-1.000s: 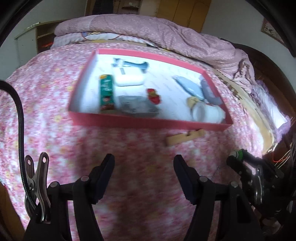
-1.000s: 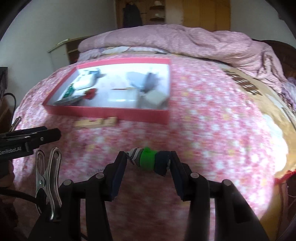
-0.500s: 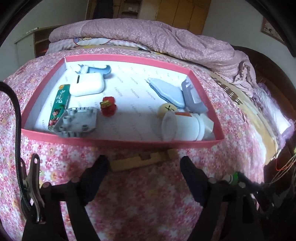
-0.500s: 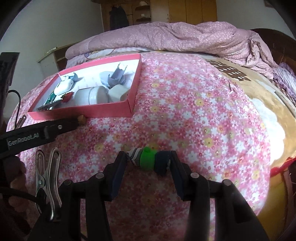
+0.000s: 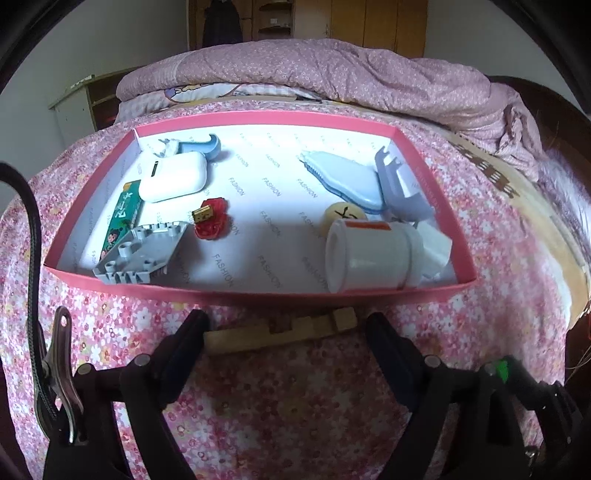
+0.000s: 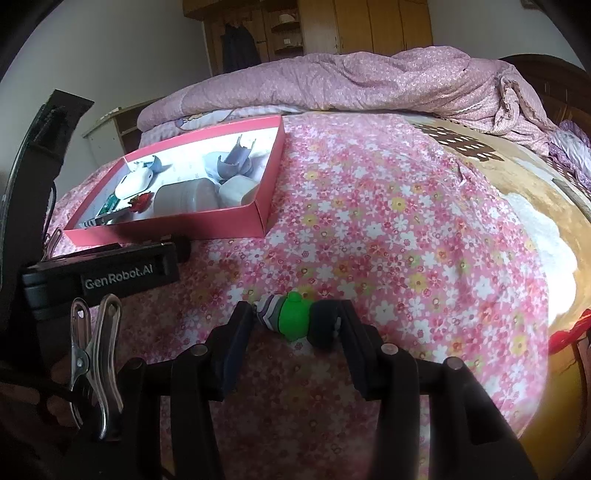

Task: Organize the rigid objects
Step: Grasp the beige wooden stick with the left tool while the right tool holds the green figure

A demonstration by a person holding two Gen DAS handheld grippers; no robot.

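Closing in with jaws just widened, the left gripper (image 5: 284, 332) brackets the unboxed wooden block (image 5: 280, 332) at the filled pink box's (image 5: 258, 295) six o'clock, while the right gripper (image 6: 295, 325) clenches a green toy (image 6: 295, 319).

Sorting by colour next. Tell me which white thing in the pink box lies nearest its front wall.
The white cup, on its side in the front right corner of the pink box. The white earbud case sits farther back, left.

Floral-sheeted bed (image 6: 388, 206) — rumpled pink quilt (image 5: 332, 77), wooden wardrobe (image 6: 369, 26) behind, pale walls.
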